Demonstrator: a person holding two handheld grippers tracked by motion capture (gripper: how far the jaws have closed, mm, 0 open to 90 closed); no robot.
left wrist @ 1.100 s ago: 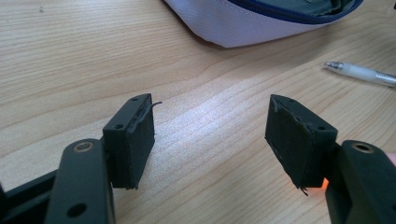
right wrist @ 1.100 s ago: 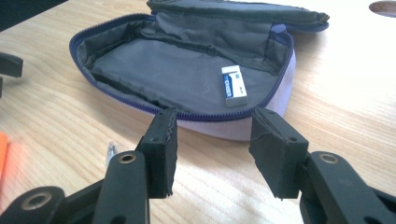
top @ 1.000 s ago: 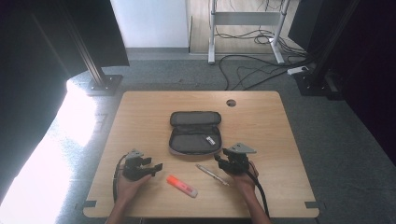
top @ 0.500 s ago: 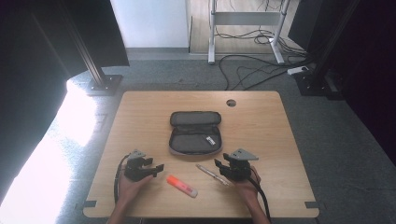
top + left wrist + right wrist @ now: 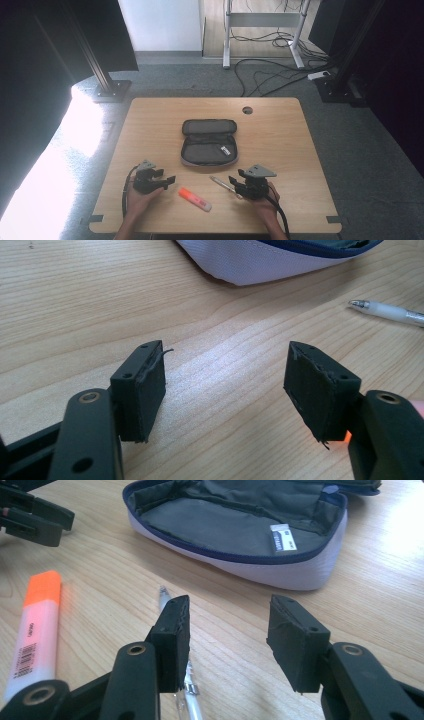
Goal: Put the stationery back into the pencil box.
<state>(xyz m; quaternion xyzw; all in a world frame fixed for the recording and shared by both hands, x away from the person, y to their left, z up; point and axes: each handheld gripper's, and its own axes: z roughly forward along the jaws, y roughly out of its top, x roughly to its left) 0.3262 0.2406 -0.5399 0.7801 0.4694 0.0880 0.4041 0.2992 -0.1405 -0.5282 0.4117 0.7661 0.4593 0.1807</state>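
In front of the open pencil case (image 5: 208, 141), we find the pen (image 5: 223, 184) on the surface (image 5: 280, 130), touching the right hand-held gripper (image 5: 227, 630), jaws apart and empty. The left hand-held gripper (image 5: 225, 385) likewise stands apart beside the orange highlighter (image 5: 194, 199).

Both grippers are black: the left gripper (image 5: 170, 180) and the right gripper (image 5: 234, 181) each carry a grey three-cornered plate and trail a black cable. Their jaws end in blocky, fraying pads (image 5: 150, 390), with round brass-like screws in the arms. The forearms look bare, though they show small.
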